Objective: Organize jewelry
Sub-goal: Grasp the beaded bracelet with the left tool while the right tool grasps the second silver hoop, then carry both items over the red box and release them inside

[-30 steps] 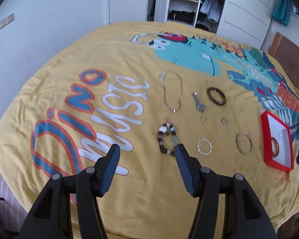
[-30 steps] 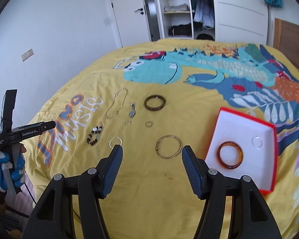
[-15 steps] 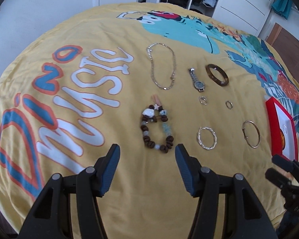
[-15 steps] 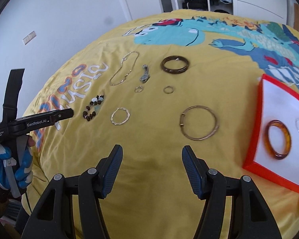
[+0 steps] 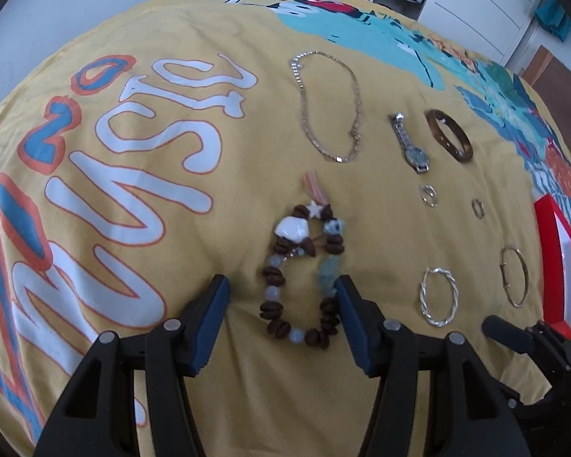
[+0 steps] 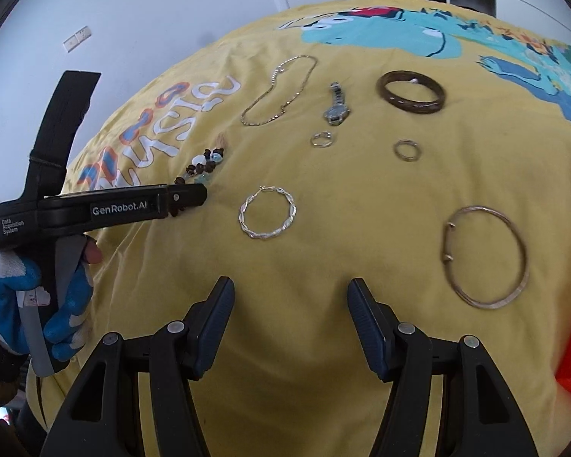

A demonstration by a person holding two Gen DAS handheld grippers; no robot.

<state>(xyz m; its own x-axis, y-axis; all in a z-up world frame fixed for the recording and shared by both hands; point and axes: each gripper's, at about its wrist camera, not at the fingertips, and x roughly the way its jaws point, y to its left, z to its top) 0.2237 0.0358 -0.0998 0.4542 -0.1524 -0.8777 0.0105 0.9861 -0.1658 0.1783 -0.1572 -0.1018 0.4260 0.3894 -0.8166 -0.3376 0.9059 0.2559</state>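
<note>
Jewelry lies on a yellow bedspread (image 5: 133,198). My left gripper (image 5: 281,289) is open and low over a brown and pale beaded bracelet (image 5: 304,274), whose near half lies between the fingers. My right gripper (image 6: 290,289) is open and empty above bare spread, with a twisted silver hoop (image 6: 267,211) ahead left and a thin metal bangle (image 6: 487,257) ahead right. The red tray (image 5: 559,262) with white lining sits at the right edge.
Farther off lie a chain necklace (image 5: 331,106), a wristwatch (image 5: 409,141), a brown bangle (image 5: 449,135) and two small rings (image 5: 428,195) (image 5: 477,208). The left gripper body (image 6: 106,209) shows in the right wrist view. Wardrobes stand beyond the bed.
Both grippers have moved forward and down toward the bed. The left now straddles the beaded bracelet. The right has closed in on the hoop and bangle, and the tray has slid to its frame edge.
</note>
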